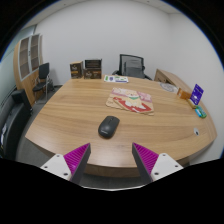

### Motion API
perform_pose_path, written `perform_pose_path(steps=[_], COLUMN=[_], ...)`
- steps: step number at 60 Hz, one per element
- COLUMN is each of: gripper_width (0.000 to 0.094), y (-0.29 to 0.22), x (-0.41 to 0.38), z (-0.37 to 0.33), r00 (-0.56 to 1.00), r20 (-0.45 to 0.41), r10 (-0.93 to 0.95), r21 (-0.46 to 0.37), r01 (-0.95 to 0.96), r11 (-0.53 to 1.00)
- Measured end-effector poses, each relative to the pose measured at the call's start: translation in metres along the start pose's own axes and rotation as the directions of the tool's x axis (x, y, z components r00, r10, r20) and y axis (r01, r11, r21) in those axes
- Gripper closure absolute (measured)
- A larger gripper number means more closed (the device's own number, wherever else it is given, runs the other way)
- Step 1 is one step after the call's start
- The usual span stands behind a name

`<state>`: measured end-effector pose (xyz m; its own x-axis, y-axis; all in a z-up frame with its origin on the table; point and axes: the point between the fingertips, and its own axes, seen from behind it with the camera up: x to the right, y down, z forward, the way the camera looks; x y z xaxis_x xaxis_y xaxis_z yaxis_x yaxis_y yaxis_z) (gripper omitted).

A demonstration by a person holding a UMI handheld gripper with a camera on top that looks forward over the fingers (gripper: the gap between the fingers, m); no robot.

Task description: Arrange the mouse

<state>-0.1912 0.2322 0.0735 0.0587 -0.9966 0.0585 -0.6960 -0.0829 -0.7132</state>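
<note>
I hold the gripper (110,160) back from the near edge of the conference table (60,120), its jaws spread wide and gripping nothing, so the approach is unobstructed. The black computer mouse (108,126) rests just inside that near edge, ahead of the fingers and untouched. Farther right, toward the table's middle, lies a pink-patterned mat (132,100), probably the mouse's destination.

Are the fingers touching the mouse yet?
Apart. The gripper view shows bare table between the open gripper and the mouse, which lies just ahead of the fingers, resting on the wood on its own.
</note>
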Motion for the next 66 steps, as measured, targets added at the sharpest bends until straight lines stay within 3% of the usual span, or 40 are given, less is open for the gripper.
perform_pose_path(steps=[44,50,57,66], gripper_width=[0.007,0.0158,0.0421,0.0475], y=[-0.028,-0.036,-0.042,-0.044], x=[-0.032,-0.036,-0.036,-0.034], z=[0.152,0.161,0.169,0.172], r00=[0.999,0.999,0.999,1.0], r20=[0.011,0.024,0.029,0.021], r10=[0.032,0.044,0.037,0.023], r21=[-0.022,-0.027,-0.021,-0.021], r01=[-0.032,-0.043,-0.036,-0.022], r11=[0.999,0.999,0.999,1.0])
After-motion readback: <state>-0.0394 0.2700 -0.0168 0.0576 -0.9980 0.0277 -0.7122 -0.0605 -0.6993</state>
